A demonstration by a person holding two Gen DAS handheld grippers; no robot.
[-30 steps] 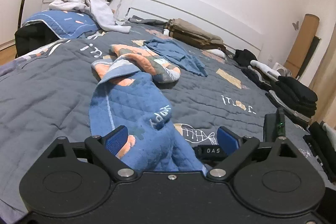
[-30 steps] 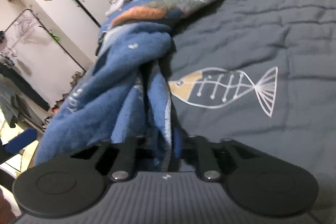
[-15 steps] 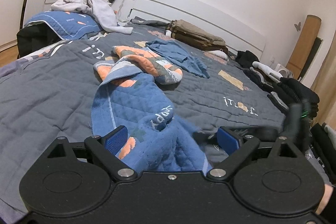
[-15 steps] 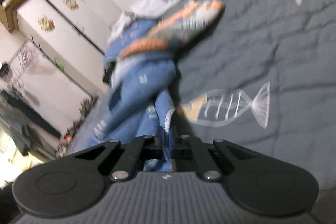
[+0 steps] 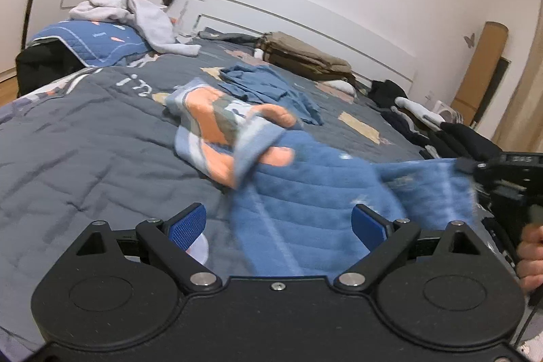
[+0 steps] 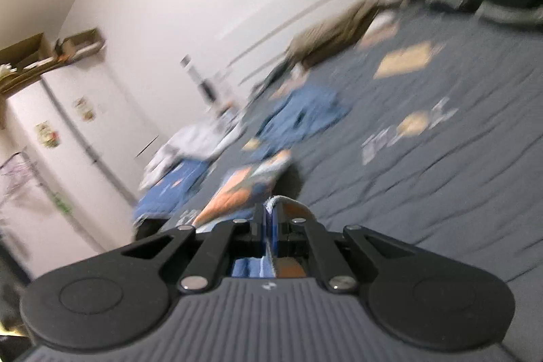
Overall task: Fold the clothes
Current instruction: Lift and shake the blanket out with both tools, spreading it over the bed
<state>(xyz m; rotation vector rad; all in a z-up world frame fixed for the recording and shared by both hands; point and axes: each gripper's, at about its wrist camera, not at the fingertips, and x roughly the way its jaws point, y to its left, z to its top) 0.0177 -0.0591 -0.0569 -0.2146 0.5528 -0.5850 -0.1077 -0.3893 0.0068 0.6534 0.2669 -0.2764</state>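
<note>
Stretching across the grey quilted bedspread point(image 5: 78, 155), a blue garment with orange patches point(image 5: 305, 192) hangs taut toward the right gripper point(image 6: 270, 219), whose fingers are pinched tight on a hem of that cloth. Half a second ago the garment lay bunched in a heap just ahead of both tools; since then the right gripper has swung out to the person's right and lifted, pulling the blue fabric into a raised, spread band, and its own view is now smeared with motion. The left gripper point(image 5: 278, 223) sits low with its blue pads point(image 5: 188, 224) wide apart and nothing between them, the cloth passing just beyond and above. The far orange end is still crumpled on the bed. This looks like opening the garment out so it can be laid flat for folding. Other clothes, a blue shirt point(image 5: 268, 87) and a tan folded stack point(image 5: 305, 56), lie farther back.
</note>
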